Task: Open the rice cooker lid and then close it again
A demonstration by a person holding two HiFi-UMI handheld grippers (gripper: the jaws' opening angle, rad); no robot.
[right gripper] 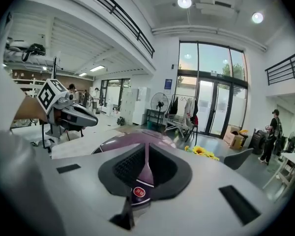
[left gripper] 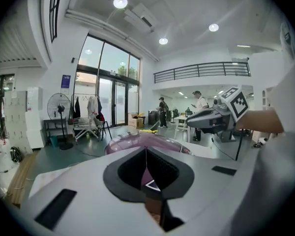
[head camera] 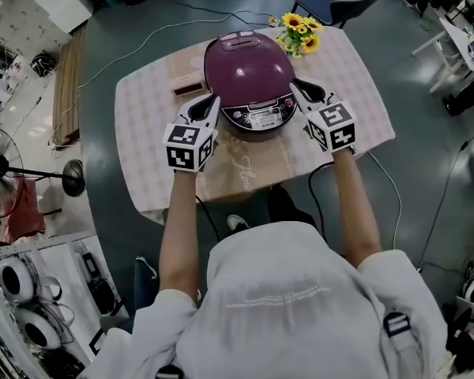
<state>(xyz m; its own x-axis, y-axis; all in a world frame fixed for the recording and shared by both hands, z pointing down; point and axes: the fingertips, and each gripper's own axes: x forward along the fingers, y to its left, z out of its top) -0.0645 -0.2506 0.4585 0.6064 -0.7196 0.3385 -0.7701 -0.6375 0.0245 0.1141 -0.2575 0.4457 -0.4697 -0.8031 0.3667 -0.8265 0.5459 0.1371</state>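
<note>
A purple rice cooker [head camera: 249, 77] stands on the table with its lid down and its control panel [head camera: 261, 118] facing me. My left gripper [head camera: 214, 101] hovers at the cooker's front left, jaws together with nothing between them. My right gripper [head camera: 295, 86] is at the front right, also closed and empty. In the left gripper view the shut left gripper [left gripper: 146, 152] points over the lid [left gripper: 137, 142]. In the right gripper view the right gripper [right gripper: 146, 151] looks at the lid [right gripper: 132, 140] and a red round button [right gripper: 138, 192] below it.
The table [head camera: 150, 125] has a pale patterned cloth. Yellow flowers [head camera: 299, 31] stand behind the cooker on the right, and a flat brown box [head camera: 188, 81] lies at its left. A dark chair [head camera: 332, 6] is behind the table, a fan [head camera: 8, 172] on the floor to the left.
</note>
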